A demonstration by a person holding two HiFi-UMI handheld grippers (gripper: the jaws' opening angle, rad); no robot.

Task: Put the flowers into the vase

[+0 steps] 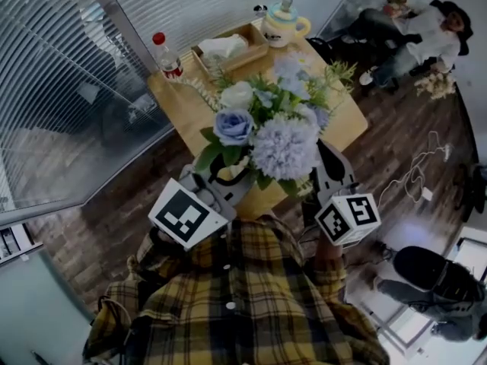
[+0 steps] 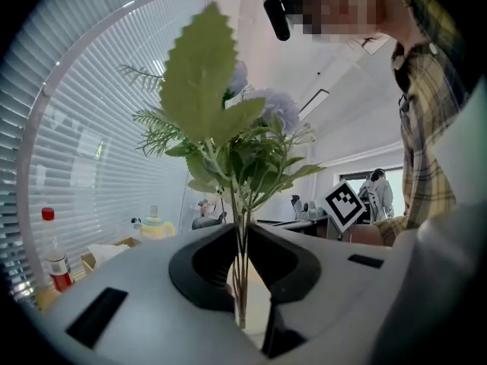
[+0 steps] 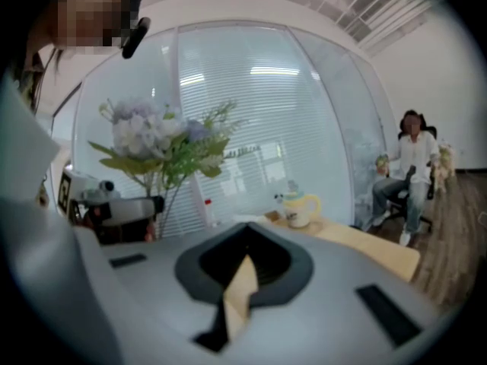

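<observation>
Left tool (image 2: 243,238) is clamped on the thin stems (image 2: 240,204) of the flowers (image 2: 228,128), low down near their cut ends. The bouquet stands upright above it, over the near edge of the bench (image 1: 186,112). The bunch looks light but top-heavy, and its wiry stems could slip or splay apart. It is probably best gripped low, with all the stems gathered together. Right tool (image 3: 247,238) is closed on nothing, just right of the blooms. No vase can be made out in any view.
</observation>
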